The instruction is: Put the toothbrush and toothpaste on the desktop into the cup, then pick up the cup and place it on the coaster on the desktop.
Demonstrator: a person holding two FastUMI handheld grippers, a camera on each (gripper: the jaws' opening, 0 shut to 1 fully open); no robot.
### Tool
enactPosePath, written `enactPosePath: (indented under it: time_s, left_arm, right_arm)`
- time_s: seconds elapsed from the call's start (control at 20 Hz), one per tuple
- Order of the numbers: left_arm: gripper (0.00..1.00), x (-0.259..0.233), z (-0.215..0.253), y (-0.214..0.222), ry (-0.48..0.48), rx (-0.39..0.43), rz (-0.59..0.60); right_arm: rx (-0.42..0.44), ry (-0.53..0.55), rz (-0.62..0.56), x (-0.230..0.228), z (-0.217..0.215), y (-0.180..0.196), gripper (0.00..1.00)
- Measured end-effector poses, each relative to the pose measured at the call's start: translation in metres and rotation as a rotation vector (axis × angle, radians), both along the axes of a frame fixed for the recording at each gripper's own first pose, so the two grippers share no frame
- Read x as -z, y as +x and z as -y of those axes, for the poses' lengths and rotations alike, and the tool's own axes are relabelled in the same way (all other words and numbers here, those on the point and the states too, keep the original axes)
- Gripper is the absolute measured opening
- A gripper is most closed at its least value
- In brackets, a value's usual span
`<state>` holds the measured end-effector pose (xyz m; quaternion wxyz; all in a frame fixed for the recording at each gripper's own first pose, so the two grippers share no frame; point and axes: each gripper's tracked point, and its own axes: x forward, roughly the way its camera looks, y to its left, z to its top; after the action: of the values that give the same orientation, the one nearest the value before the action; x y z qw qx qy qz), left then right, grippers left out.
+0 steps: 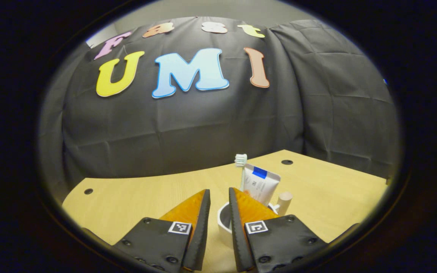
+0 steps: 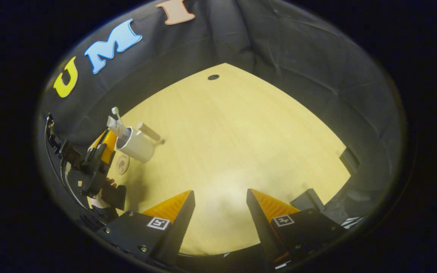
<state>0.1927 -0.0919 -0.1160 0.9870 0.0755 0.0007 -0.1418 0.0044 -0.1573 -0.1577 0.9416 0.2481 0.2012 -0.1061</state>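
Toothbrush (image 1: pixel 241 160) and toothpaste (image 1: pixel 259 185) both stand in the white cup (image 1: pixel 224 220), leaning toward its far side, heads above the rim. The loading part looks done; the step in hand is judged to be carrying the cup to the coaster (image 2: pixel 121 165).

Left hand-held gripper (image 1: pixel 219 200): fingers narrowly parted, straddling the cup's near wall, one finger outside the rim, the other apparently dipping inside. Whether both pads actually press on the wall cannot be told from the left gripper view.

In the right gripper view the cup appears tilted, with the left hand-held gripper at its rim and its wooden handle (image 2: pixel 148 131) pointing away from that gripper. The coaster lies flat on the desk (image 2: pixel 241 125) just beside the cup's base, toward the holder.

Right hand-held gripper (image 2: pixel 220 199): wide open, holding nothing, hovering above bare desk well apart from the cup.

To do the step well:
- Confirm a firm pinch on the wall before lifting; a rim grip lets the cup swing.
- Keep the cup as upright as possible, since both items are loose and tall and could tip out.
- Travel is short; move low and slow, centre the base over the coaster, set it flat, then release.
- Keep the inner finger clear of the toothpaste when withdrawing.
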Motion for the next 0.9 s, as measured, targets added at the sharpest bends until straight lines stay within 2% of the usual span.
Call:
enactPosePath:
  time_s: [0.2, 0.3, 0.35, 0.45, 0.55, 0.65, 0.9]
  left_arm:
    - [0.39, -0.009, -0.01, -0.014, -0.001, -0.021, -0.001]
    - [0.52, -0.013, -0.012, -0.023, -0.01, -0.021, -0.012]
    - [0.51, -0.016, -0.014, -0.028, -0.011, -0.027, -0.011]
    - [0.66, -0.027, -0.016, -0.037, -0.03, -0.026, 0.013]
    - [0.7, -0.031, -0.02, -0.046, -0.034, -0.035, 0.007]
    - [0.86, -0.033, -0.023, -0.055, -0.033, -0.042, -0.01]
    - [0.91, -0.034, -0.039, -0.073, -0.015, -0.077, -0.076]
  right_arm:
    - [-0.071, -0.07, 0.021, -0.009, -0.008, 0.01, 0.83]
    - [-0.109, -0.109, 0.037, -0.016, -0.012, 0.018, 0.83]
    - [-0.128, -0.124, 0.046, -0.02, -0.014, 0.023, 0.83]
    - [-0.168, -0.15, 0.065, -0.028, -0.017, 0.033, 0.83]
    - [-0.205, -0.184, 0.077, -0.036, -0.018, 0.041, 0.83]
    - [-0.251, -0.224, 0.083, -0.045, -0.018, 0.052, 0.83]
    - [-0.399, -0.377, 0.073, -0.072, -0.023, 0.089, 0.83]
